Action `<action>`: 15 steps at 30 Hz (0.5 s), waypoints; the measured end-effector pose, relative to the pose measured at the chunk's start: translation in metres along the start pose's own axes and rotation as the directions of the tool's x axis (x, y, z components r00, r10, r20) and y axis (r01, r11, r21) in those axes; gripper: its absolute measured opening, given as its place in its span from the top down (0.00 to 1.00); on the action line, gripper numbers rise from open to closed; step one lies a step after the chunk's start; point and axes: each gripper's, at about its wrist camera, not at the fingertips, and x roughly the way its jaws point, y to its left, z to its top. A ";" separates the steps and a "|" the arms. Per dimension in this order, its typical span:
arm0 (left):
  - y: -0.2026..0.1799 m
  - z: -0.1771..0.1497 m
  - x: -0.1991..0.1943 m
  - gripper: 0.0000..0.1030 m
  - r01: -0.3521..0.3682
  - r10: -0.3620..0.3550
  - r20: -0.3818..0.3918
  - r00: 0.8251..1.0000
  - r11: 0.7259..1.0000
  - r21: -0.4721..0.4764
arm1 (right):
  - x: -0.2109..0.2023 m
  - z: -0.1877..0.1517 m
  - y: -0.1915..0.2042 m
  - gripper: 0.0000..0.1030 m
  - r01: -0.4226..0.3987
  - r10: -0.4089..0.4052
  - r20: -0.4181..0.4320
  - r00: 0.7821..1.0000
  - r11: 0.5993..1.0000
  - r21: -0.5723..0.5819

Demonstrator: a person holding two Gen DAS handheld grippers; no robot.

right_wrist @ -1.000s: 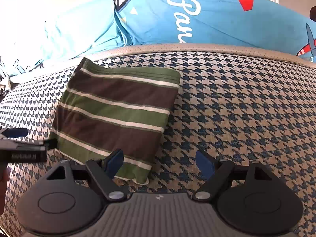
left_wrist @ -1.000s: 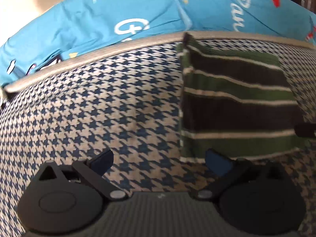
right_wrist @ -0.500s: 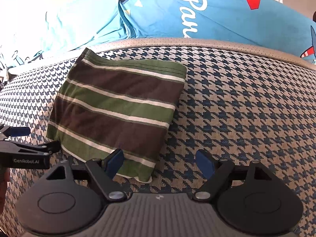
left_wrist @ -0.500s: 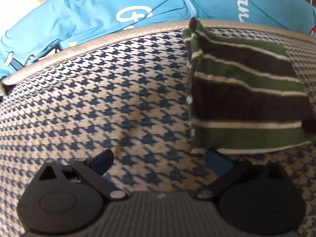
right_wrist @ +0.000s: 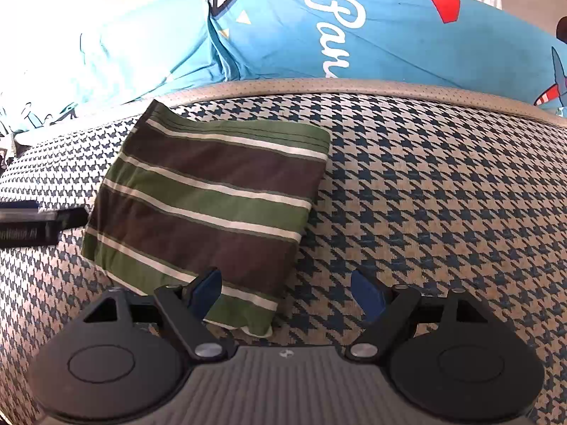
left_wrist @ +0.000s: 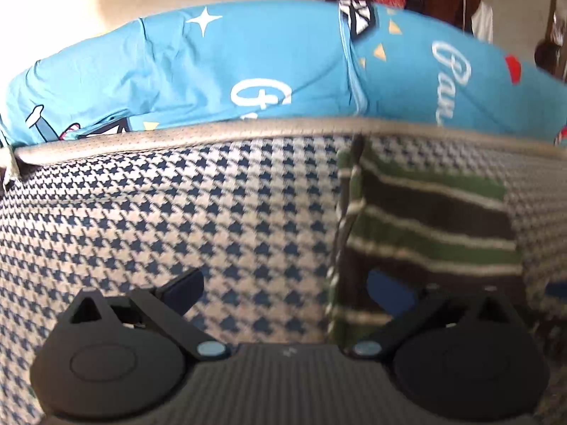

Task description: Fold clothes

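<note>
Both claws stand wide and hold nothing. The right claw [right_wrist: 285,292] hovers at the folded striped cloth's [right_wrist: 209,205] 5 o'clock corner; the left claw [left_wrist: 287,292] straddles its edge on the bed [right_wrist: 443,194].

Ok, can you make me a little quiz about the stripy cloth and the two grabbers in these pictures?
1. True or false: the striped garment lies folded flat on the houndstooth cover.
2. Which colours are the garment's stripes? A) red and yellow B) green, brown and white C) pink and grey
3. Is the right gripper holding anything between its blue fingertips?

Key:
1. True. It is a neat folded rectangle near the grey piping, in front of the blue pillows.
2. B.
3. No. Its jaws stand open and empty, just above the garment's near corner. The left gripper is open and empty too.
</note>
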 end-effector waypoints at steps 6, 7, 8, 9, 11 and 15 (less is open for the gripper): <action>-0.007 0.008 0.018 0.00 -0.011 0.012 0.021 1.000 0.999 -0.053 | 0.005 0.003 0.007 0.22 -0.011 0.011 -0.005 1.000 1.000 -0.001; -0.006 0.008 0.023 0.00 -0.012 0.013 0.016 1.000 0.998 -0.069 | 0.005 0.003 0.008 0.22 -0.014 0.014 -0.005 1.000 1.000 -0.001; -0.006 0.008 0.027 0.00 -0.014 0.015 0.011 1.000 0.996 -0.087 | 0.005 0.003 0.010 0.22 -0.016 0.016 -0.004 1.000 1.000 -0.001; -0.005 0.008 0.031 0.00 -0.016 0.016 0.002 1.000 0.995 -0.100 | 0.006 0.003 0.010 0.22 -0.019 0.019 -0.005 1.000 1.000 -0.001; -0.003 0.009 0.039 0.00 -0.027 0.024 -0.019 1.000 0.992 -0.125 | 0.007 0.004 0.011 0.22 -0.023 0.023 -0.007 1.000 1.000 -0.002; 0.007 0.006 0.053 0.00 -0.061 0.051 -0.057 0.997 0.980 -0.190 | 0.010 0.004 0.011 0.22 -0.015 0.016 -0.027 1.000 1.000 0.010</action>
